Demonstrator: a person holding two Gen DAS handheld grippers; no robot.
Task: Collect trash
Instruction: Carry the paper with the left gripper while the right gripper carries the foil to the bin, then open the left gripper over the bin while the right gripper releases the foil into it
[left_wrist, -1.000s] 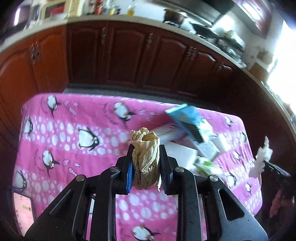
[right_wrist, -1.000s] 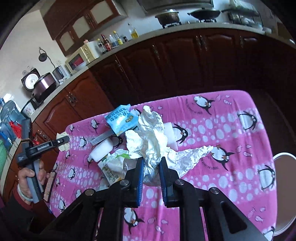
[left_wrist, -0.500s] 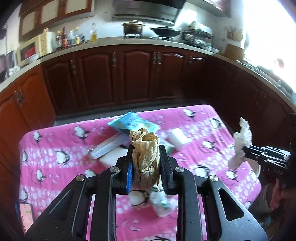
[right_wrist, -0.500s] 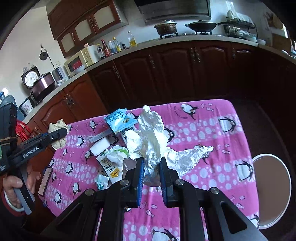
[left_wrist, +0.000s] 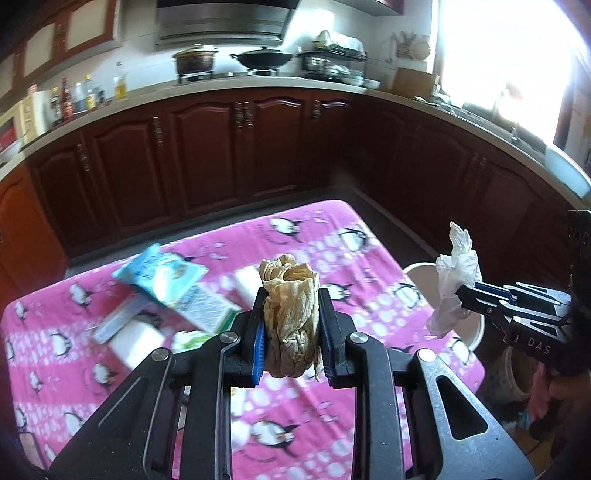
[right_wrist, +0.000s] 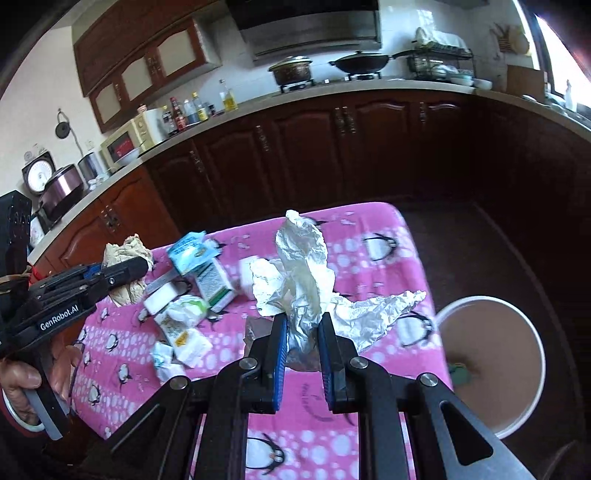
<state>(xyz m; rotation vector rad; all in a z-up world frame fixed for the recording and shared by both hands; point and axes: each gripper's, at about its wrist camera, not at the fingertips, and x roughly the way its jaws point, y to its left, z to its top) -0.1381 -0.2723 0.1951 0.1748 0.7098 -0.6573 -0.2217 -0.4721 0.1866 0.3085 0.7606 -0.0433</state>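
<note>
Left gripper (left_wrist: 291, 332) clamps a crumpled brown paper wad (left_wrist: 290, 314); right gripper (right_wrist: 303, 350) pinches crinkled foil (right_wrist: 306, 280). Packets (right_wrist: 207, 273) litter the pink penguin tablecloth (right_wrist: 369, 266); a white bin (right_wrist: 491, 365) stands beside it, dark kitchen cabinets (left_wrist: 221, 147) behind.

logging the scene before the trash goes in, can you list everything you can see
brown paper wad: 1, tan, clamped in left gripper
foil and plastic wad: 1, silver-white, clamped in right gripper
snack packet: 1, light blue, on tablecloth
carton: 1, white-green, beside packet
crumpled wrappers: several, white, tablecloth's left part
tablecloth: 1, pink, penguins
bin: 1, white rim, on floor at right
pot: 1, on stove
wok: 1, black, on stove
left gripper: shut
right gripper: shut
</note>
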